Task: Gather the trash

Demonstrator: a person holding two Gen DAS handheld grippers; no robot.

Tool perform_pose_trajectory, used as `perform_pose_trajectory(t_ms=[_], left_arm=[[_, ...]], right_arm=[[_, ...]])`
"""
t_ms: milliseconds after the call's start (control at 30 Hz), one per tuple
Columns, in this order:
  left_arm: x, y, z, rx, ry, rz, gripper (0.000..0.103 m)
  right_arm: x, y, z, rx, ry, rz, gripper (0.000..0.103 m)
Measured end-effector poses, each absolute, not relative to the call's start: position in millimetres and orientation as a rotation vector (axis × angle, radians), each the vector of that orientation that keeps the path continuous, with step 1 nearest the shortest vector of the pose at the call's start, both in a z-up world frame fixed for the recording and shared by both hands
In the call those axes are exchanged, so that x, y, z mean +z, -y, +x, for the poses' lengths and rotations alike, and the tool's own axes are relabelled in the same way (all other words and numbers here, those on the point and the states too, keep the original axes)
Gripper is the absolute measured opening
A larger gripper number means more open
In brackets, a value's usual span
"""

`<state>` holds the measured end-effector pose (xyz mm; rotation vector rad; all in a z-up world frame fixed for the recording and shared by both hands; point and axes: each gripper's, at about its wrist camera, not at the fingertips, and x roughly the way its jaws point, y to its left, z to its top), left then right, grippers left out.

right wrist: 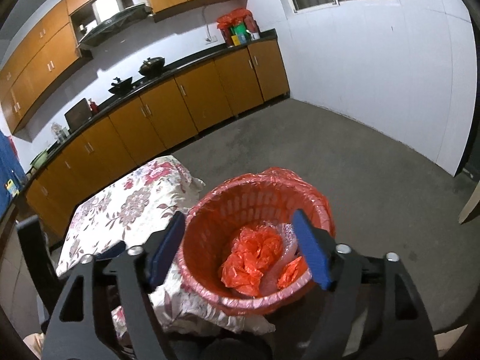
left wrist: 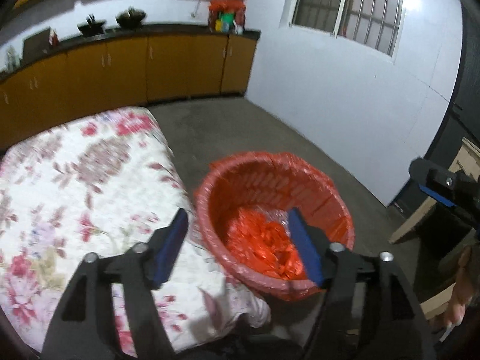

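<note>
A red basket bin [left wrist: 327, 186] lined with a red plastic bag stands on the floor beside a table; it also shows in the right wrist view [right wrist: 210, 204]. Crumpled red plastic [right wrist: 255, 255] and a clear wrapper [right wrist: 286, 234] lie inside it; the red plastic also shows in the left wrist view [left wrist: 264, 237]. My left gripper [left wrist: 238, 231] is open and empty, above the bin's near left rim. My right gripper [right wrist: 240, 237] is open and empty, above the bin. It also shows at the right edge of the left wrist view [left wrist: 435, 186].
A table with a floral cloth [left wrist: 75, 186] stands left of the bin, also in the right wrist view [right wrist: 129, 204]. Orange kitchen cabinets [right wrist: 186, 105] with a dark counter line the far wall. Grey floor [right wrist: 375, 180] lies beyond the bin. A wooden piece [left wrist: 420, 219] stands at right.
</note>
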<state>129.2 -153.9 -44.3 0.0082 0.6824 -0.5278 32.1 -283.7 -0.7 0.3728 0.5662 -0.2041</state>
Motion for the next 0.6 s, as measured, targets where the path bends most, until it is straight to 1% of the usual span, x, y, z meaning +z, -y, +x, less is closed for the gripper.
perform_pose_trajectory(t_ms=[67, 100, 167, 233, 300, 333, 400, 600], left_arm=[[-33.8, 142.2, 117.6, -0.503, -0.638, 0.012, 0.079], [-29.5, 138.3, 113.7, -0.494, -0.625, 0.012, 0.083], [-18.1, 123.6, 100.0, -0.458, -0.576, 0.013, 0.087], [-8.2, 113.1, 89.2, -0.432, -0.542, 0.015, 0.092], [0.2, 100.9, 77.7, -0.403, -0.509, 0.017, 0.095], [5.4, 92.9, 69.2, -0.377, -0.487, 0.020, 0.097], [12.3, 81.8, 56.0, -0.333, -0.452, 0.023, 0.099], [22.5, 52.2, 24.8, -0.223, -0.405, 0.022, 0.099]], right_arm=[[4.1, 276.8, 25.7, -0.204, -0.558, 0.365, 0.083], [7.7, 271.3, 20.5, -0.208, -0.550, 0.355, 0.088], [14.4, 261.5, 10.4, -0.222, -0.520, 0.328, 0.094], [20.9, 249.4, 4.7, -0.248, -0.501, 0.286, 0.095], [26.7, 236.2, -3.3, -0.281, -0.475, 0.238, 0.100], [28.7, 230.3, -7.1, -0.294, -0.460, 0.224, 0.100], [30.8, 218.3, -14.4, -0.313, -0.444, 0.202, 0.101], [28.9, 180.8, -31.6, -0.360, -0.433, 0.111, 0.101]])
